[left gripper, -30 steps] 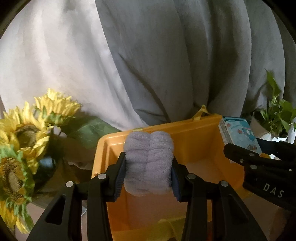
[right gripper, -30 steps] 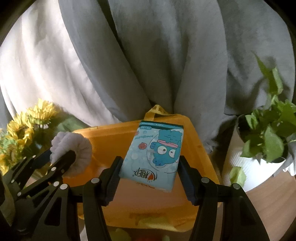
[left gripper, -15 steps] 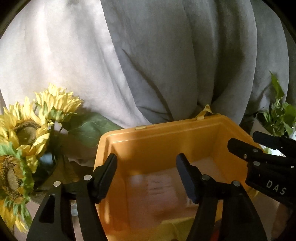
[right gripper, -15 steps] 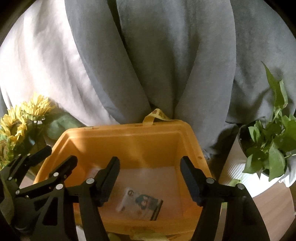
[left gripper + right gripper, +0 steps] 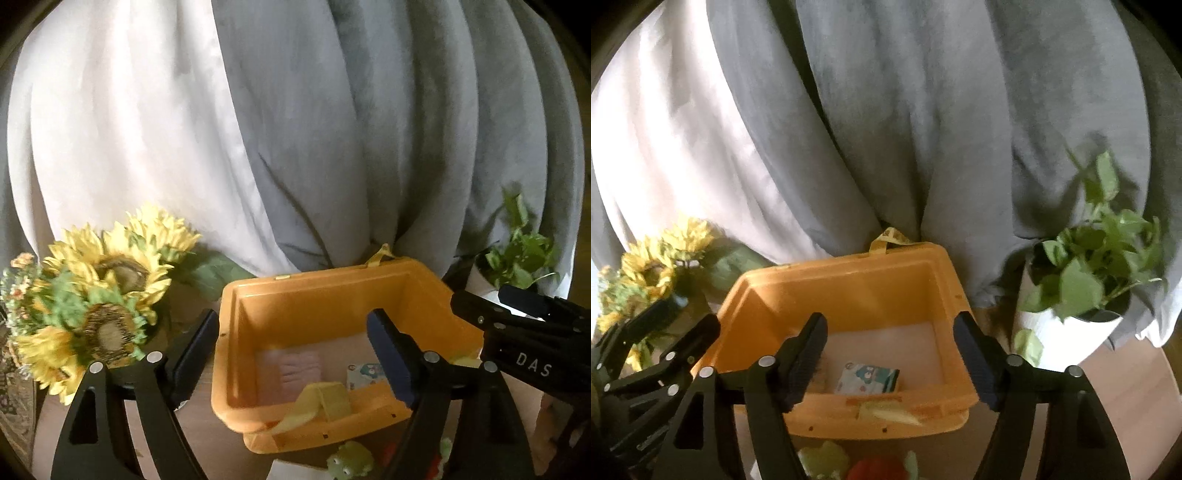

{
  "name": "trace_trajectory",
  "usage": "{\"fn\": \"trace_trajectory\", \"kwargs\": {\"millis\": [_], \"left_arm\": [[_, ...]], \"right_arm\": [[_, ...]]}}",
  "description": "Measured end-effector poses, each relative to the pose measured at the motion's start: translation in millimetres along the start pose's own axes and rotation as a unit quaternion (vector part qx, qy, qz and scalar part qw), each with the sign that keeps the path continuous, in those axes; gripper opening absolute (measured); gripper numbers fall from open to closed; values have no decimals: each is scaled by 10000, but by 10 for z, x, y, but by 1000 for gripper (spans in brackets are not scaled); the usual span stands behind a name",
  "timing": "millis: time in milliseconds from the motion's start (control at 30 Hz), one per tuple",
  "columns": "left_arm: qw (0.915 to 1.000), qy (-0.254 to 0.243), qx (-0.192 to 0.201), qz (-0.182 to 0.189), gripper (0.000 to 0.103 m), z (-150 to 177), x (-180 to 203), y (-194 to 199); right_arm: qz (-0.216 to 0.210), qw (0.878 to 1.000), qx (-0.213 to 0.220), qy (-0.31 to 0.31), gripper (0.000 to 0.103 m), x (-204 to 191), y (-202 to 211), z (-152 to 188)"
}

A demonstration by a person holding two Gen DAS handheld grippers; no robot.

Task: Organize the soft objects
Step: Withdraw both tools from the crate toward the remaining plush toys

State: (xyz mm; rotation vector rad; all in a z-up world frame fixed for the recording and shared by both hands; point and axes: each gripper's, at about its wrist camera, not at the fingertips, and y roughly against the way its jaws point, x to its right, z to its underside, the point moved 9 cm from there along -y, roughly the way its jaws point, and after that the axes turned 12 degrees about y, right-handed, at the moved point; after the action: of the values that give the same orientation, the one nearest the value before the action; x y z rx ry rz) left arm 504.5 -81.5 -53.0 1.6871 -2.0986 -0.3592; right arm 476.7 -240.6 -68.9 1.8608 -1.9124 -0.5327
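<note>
An orange plastic bin stands on the table ahead of both grippers. On its floor lie a pale fluffy cloth and a light blue tissue pack with a cartoon figure. My left gripper hangs above the bin's near left part, its jaws opening, nothing between them. My right gripper hangs above the bin's near edge, its jaws opening too, and it is empty. The right gripper also shows at the right edge of the left wrist view.
Yellow sunflowers stand left of the bin. A leafy plant in a white pot stands to its right. Grey and white curtains hang behind. A green frog toy and a red item lie in front of the bin.
Both grippers let go: the fluffy cloth dropped from the left and the tissue pack from the right into the bin. Both have since opened wider and pulled up and back.
</note>
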Motion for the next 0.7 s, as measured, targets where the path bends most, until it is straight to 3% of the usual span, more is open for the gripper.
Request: {"fn": "trace_trajectory", "kwargs": {"millis": [300,700], "left_arm": [[9998,-9,130,-159,82,87,7,553],[9996,-138,81,-216,82,338,45,1036]], "right_arm": [[-7,9998,209,40,76,-56,494,71],[33,9999,138,9,76,-66,949,419]]}}
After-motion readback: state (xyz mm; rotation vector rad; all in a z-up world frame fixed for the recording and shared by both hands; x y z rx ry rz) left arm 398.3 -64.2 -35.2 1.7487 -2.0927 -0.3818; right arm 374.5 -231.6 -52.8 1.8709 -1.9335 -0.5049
